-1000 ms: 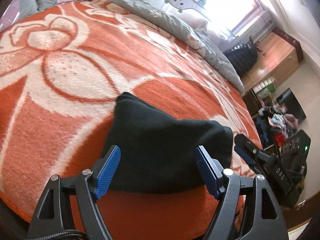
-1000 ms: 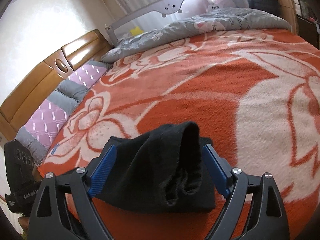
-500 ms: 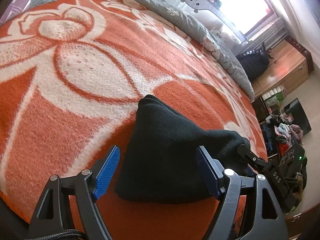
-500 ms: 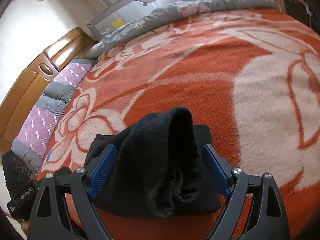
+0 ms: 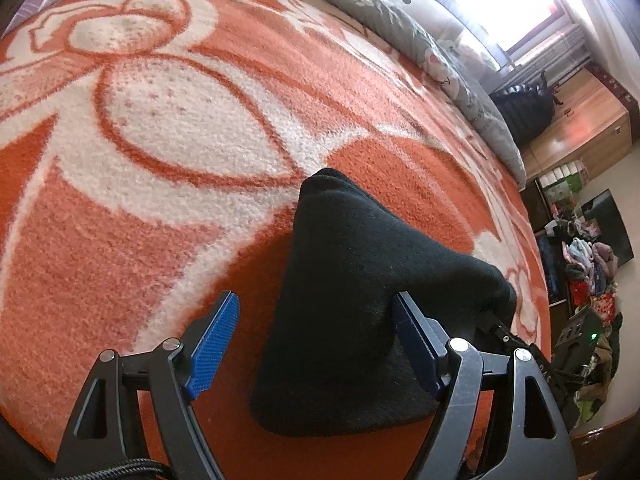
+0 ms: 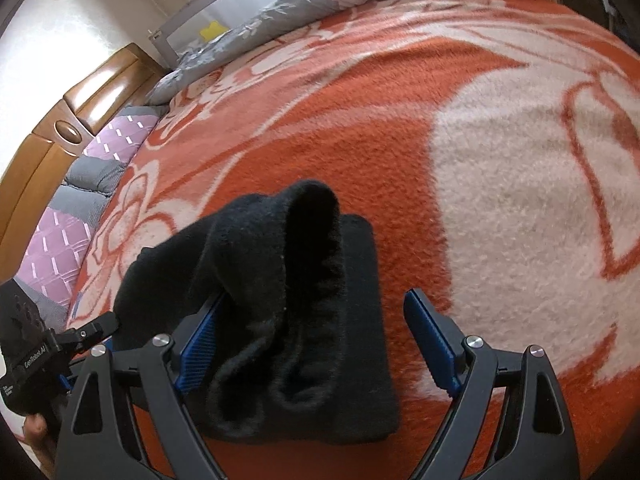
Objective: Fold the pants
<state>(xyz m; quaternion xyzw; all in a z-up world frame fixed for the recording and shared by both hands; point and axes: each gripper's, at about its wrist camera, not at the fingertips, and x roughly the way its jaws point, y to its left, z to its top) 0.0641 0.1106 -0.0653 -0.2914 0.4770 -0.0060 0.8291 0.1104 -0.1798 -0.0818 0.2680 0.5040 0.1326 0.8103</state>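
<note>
The black pants lie as a folded, lumpy bundle on the orange and white blanket. My left gripper stands open around the bundle's near end; the cloth touches the right pad and the left pad is clear of it. In the right wrist view the pants rise in a loose hump. My right gripper is open astride them, its left pad partly hidden behind the cloth and its right pad apart from it. Each gripper's tip shows at the other view's edge.
A grey quilt and a bed guard rail run along the far side of the bed. A wooden headboard and purple-grey pillows lie left. A wooden cabinet and piled clothes are beyond the bed's right edge.
Both grippers have sunk closer to the blanket. The pants now sit toward the right pad in the left view and toward the left pad in the right view.
</note>
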